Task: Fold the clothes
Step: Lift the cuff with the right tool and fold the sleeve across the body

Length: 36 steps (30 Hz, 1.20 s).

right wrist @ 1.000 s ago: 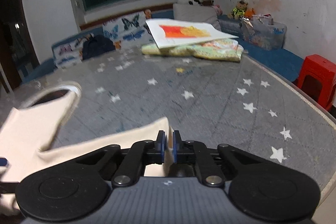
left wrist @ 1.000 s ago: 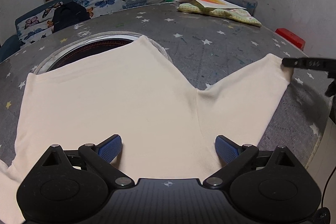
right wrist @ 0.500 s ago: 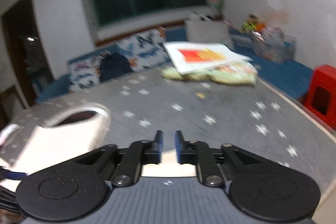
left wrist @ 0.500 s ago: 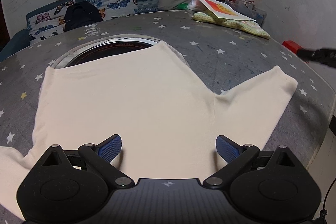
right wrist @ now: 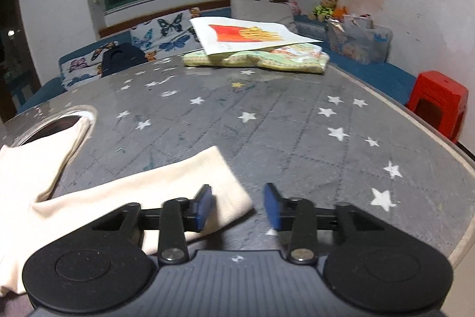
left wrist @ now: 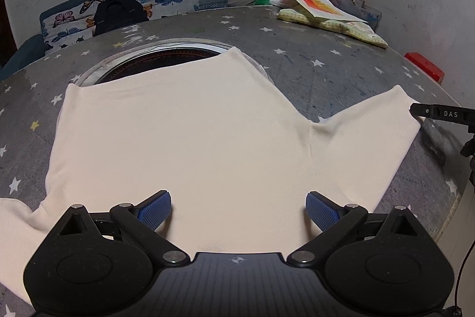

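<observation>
Both grippers' fingers wide, holding nothing: pinch cream shirt (left wrist: 193, 138) sleeve cuff (right wrist: 225, 186) with right gripper (right wrist: 237, 205), fold across body, left gripper (left wrist: 239, 208) steadying hem.

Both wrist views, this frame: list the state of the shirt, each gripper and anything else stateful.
cream shirt: spread flat on the table, unfolded, sleeves out.
left gripper: open above the shirt, holding nothing.
right gripper: open at the sleeve end, not clamped.
star-print table: hole partly covered by the shirt.
</observation>
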### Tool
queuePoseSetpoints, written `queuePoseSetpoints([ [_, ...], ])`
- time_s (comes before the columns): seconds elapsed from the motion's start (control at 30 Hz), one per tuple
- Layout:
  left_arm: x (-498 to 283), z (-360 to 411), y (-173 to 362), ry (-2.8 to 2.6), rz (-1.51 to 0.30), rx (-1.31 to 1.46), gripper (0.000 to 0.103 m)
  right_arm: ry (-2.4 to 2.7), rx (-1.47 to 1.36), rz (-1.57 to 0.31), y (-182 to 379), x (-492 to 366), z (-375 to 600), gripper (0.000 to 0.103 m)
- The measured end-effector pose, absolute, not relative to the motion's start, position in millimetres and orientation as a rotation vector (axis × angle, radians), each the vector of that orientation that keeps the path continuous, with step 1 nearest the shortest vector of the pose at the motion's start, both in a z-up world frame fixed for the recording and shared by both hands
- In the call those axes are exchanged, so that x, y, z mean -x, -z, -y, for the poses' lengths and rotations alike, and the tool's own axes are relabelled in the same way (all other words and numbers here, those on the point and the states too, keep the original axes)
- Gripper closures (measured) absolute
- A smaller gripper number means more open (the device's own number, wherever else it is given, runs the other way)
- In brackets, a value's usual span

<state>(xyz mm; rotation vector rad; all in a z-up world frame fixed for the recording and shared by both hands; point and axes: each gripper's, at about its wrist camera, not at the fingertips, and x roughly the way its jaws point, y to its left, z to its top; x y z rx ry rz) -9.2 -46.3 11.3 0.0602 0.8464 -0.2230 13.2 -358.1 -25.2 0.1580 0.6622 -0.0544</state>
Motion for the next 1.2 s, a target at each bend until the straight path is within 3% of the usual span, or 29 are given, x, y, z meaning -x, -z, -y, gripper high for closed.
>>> queuePoseSetpoints([
  [0.03, 9, 47, -11, 0.222, -0.848, -0.061, 0.004, 0.043, -0.161, -0.664, 25, -13, 357, 0.091],
  [0.1, 9, 47, -10, 0.221, -0.852, -0.061, 0.004, 0.029, -0.176, -0.659, 24, -12, 355, 0.094],
  [0.43, 15, 25, -15, 0.18, -0.829, -0.035, 0.004, -0.13, -0.274, -0.49, -50, 16, 337, 0.094],
  [0.73, 32, -25, -22, 0.079, -0.794, 0.033, 0.003, -0.464, -0.256, -0.423, -103, 29, 250, 0.094],
  [1.2, 61, -107, -21, -0.077, -0.757, 0.15, 0.003, -0.734, -0.094, -0.636, -47, 21, 84, 0.094],
])
